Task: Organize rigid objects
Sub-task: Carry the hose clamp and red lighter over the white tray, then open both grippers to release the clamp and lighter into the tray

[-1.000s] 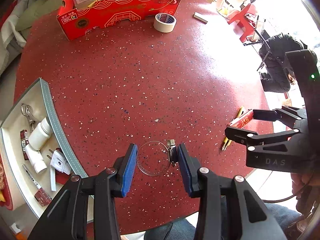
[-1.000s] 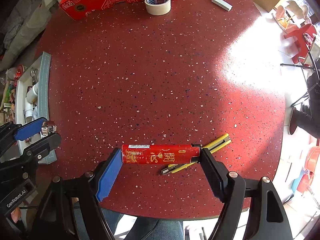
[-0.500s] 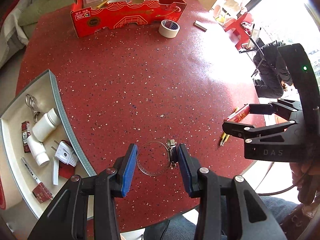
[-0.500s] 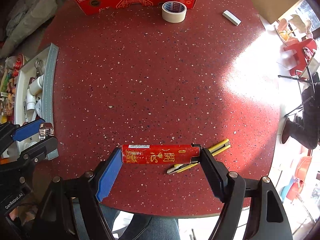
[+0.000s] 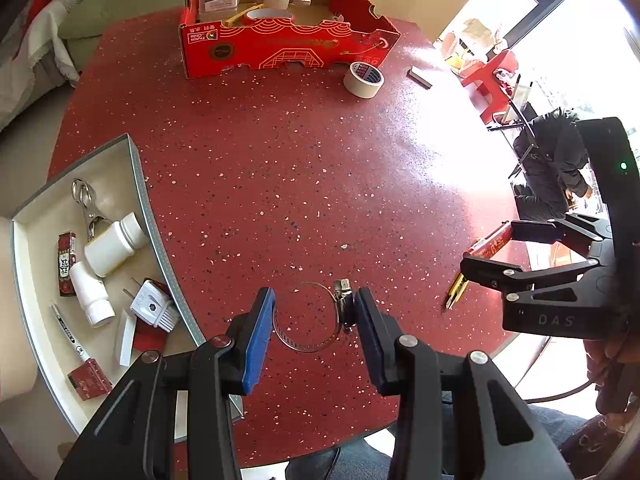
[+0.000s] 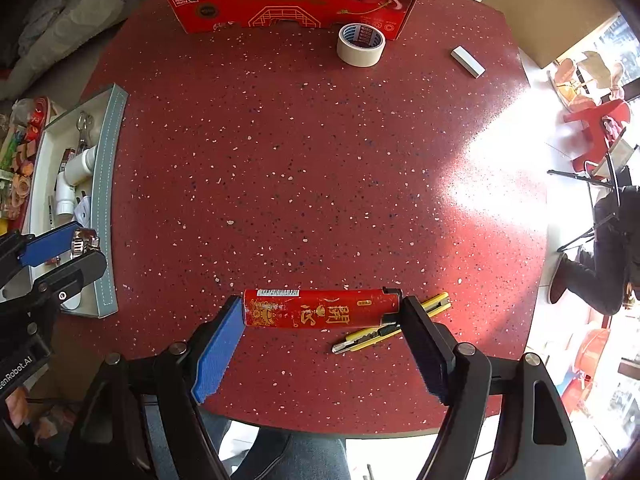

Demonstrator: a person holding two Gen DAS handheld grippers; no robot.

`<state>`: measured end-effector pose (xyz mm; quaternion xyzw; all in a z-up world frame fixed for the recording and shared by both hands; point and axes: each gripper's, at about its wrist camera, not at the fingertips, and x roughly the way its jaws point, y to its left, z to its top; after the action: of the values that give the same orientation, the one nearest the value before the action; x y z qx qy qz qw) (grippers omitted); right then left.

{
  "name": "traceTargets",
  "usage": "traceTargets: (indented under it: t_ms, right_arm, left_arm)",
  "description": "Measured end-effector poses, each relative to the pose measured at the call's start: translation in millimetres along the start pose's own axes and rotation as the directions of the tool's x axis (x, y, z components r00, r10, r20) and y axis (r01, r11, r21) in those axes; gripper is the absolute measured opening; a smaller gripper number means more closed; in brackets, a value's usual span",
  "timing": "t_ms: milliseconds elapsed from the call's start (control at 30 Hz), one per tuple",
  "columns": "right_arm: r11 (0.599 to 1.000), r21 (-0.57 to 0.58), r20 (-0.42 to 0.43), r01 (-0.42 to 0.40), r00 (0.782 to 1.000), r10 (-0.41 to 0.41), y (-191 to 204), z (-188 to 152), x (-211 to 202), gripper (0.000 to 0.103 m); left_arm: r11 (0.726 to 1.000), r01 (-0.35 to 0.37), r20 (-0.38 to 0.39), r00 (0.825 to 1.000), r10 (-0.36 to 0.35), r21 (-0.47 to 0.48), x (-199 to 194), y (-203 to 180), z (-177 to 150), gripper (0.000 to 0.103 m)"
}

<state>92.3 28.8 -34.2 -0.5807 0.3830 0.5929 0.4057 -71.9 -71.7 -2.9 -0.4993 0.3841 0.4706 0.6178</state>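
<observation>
Your left claw (image 5: 314, 316) grips the hose clamp (image 5: 310, 318) across its ring, and your right claw (image 6: 320, 322) holds the red lighter (image 6: 320, 307) endwise; both objects hang above the bench (image 5: 300, 168), with the white tray (image 5: 138, 184) at nine o'clock, probably their destination

Both tools have risen off the worktop (image 6: 320, 140) with their loads. In the left wrist view more of the red cardboard box (image 5: 288, 46) and the white tray (image 5: 140, 184) has come into sight, and the left tool (image 5: 314, 312) carries the metal hose clamp (image 5: 312, 320) higher. In the right wrist view the right tool (image 6: 322, 314) has lifted the red lighter (image 6: 320, 307), so the yellow utility knife (image 6: 384, 330) shows more fully beneath it.
</observation>
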Motion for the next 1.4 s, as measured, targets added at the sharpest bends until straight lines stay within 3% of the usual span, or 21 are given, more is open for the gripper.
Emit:
traceTargets:
  t_ms: [233, 400, 667, 1133, 1267, 1400]
  right_arm:
    - [0.998, -0.058, 0.028, -0.019, 0.999, 0.021, 20.1, 9.1, -9.1, 0.079]
    - [0.988, -0.142, 0.040, -0.054, 0.997, 0.060, 51.7, 21.6, -13.2, 0.079]
    - [0.936, -0.338, 0.043, -0.098, 0.992, 0.120, 129.5, 41.9, -17.8, 0.079]
    - [0.832, -0.535, 0.034, -0.149, 0.980, 0.197, 233.8, 64.5, -24.4, 0.079]
    - [0.816, -0.557, 0.035, -0.152, 0.978, 0.206, 255.7, 76.6, -22.6, 0.079]
    - [0.817, -0.554, 0.028, -0.158, 0.978, 0.207, 268.9, 93.9, -16.2, 0.079]
  left_arm:
    - [0.996, -0.034, 0.024, 0.999, 0.036, -0.082, -10.8, 18.4, -4.1, 0.045]
    - [0.977, -0.074, 0.037, 0.996, 0.083, -0.199, -21.6, 45.7, -15.7, 0.045]
    - [0.904, -0.135, 0.037, 0.986, 0.164, -0.405, -39.1, 101.8, -46.5, 0.045]
    - [0.759, -0.243, -0.015, 0.956, 0.294, -0.604, -52.8, 166.4, -86.0, 0.044]
    - [0.738, -0.255, -0.021, 0.950, 0.311, -0.625, -51.8, 177.9, -85.1, 0.044]
    - [0.734, -0.269, -0.028, 0.946, 0.323, -0.623, -47.8, 183.8, -81.8, 0.044]
